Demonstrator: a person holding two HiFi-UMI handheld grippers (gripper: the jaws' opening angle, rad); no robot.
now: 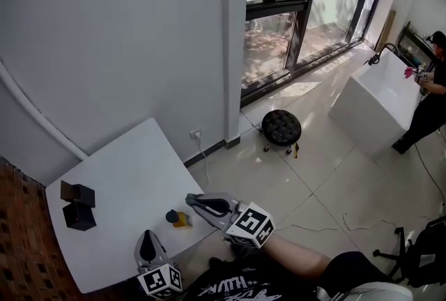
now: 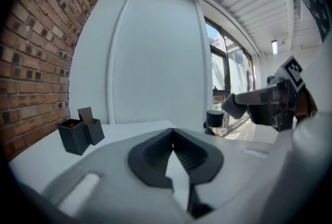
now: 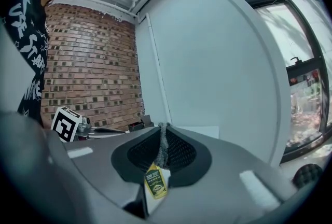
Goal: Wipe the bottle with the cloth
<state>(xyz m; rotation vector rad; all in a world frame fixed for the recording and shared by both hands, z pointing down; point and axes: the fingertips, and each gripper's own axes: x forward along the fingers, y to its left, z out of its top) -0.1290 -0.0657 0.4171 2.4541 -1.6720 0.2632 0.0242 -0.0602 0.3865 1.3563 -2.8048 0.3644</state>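
White table (image 1: 125,174) holds bottle (image 1: 178,217) just beside right tool (image 1: 190,200) pinching cloth (image 3: 162,145); left tool (image 1: 147,235) closed.

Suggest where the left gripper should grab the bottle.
Probably the yellow body below the dark cap, from the side facing the left gripper: the bottle looks upright, and the right gripper, shut on the cloth, crowds its far side. Open the left jaws first.
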